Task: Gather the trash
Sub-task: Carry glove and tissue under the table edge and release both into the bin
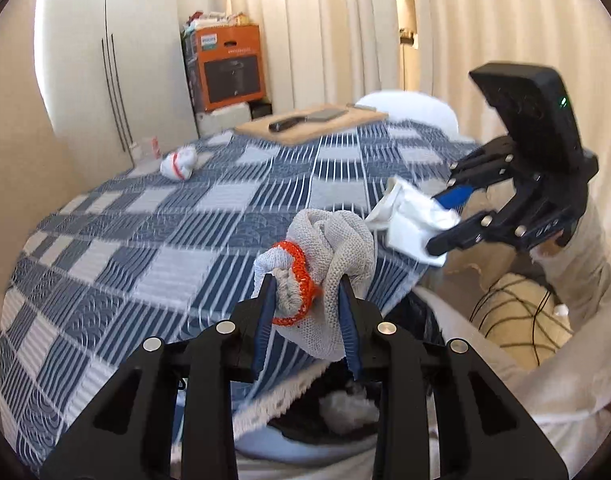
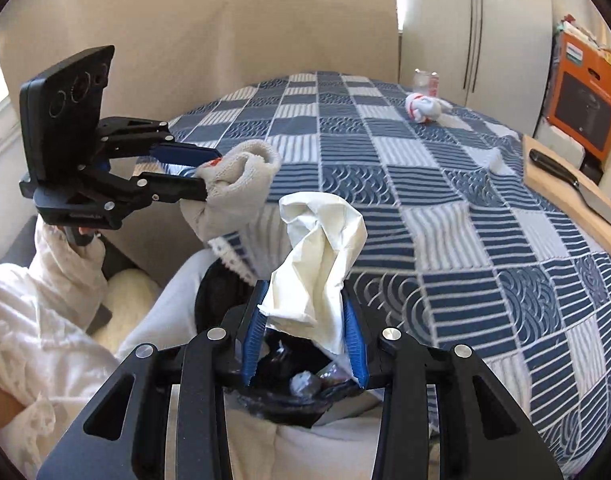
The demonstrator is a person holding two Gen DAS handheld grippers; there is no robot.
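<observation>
- My left tongs (image 1: pixel 307 304) are squeezed tight on a grey knitted glove (image 1: pixel 329 248) with an orange band, so it won't fall.
- My right tongs (image 2: pixel 305 332) are pinched on a crumpled white paper (image 2: pixel 325 248) for the same reason.
- I hold both just above the black trash bag (image 2: pixel 289 400), which sits below the near edge of the table (image 1: pixel 125 248). I think I hold them there so they can drop straight in.
- The bag is open and has some scrunched stuff in it already.
- One more white ball with red on it (image 2: pixel 423 107) lies on the far side of the table from the bag. A small cup (image 2: pixel 425 80) stands just behind it. I think those come next.
- The table has a blue and white checked cloth.
- A wooden board (image 1: pixel 309 122) with a big knife (image 1: pixel 305 118) sits at the far end from the bag.
- Past the table are white cupboards, cream curtains and an orange box (image 1: pixel 229 68).
</observation>
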